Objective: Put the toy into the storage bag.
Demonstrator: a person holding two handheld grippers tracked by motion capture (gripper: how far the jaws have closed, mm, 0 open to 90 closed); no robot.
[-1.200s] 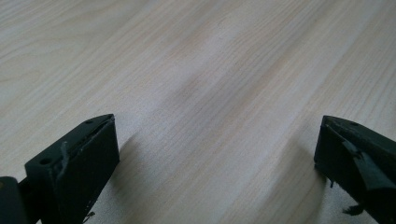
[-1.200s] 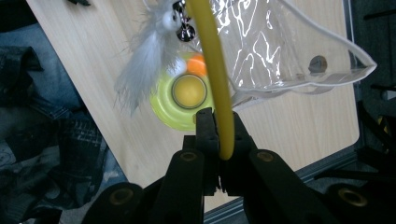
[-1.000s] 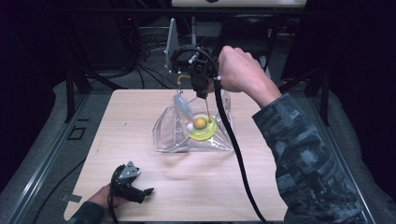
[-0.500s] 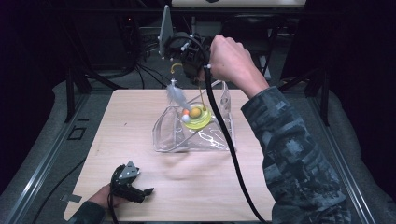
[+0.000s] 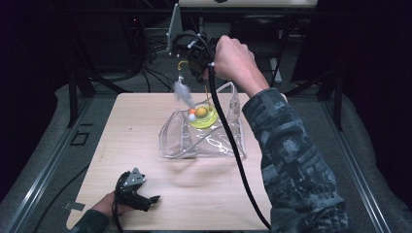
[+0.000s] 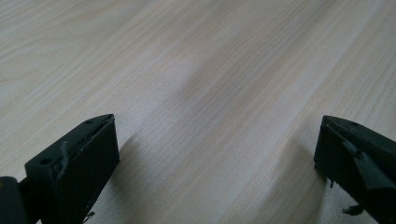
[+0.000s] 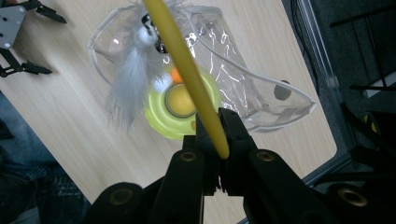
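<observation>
Yellow wand [image 7: 187,60] clamped in right claw [image 7: 218,135], probably above pouch [image 7: 243,79].

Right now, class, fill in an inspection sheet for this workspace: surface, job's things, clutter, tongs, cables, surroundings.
Surface: pale wooden table.
Job's things: yellow wand with a grey feather hanging over a clear pouch; yellow-green disc toy at the pouch.
Clutter: nothing seen.
Tongs: right tongs shut on the wand, raised; left tongs open, low over the table's near edge.
Cables: black cable trailing across the pouch.
Surroundings: dark frame and wiring behind the table.
</observation>
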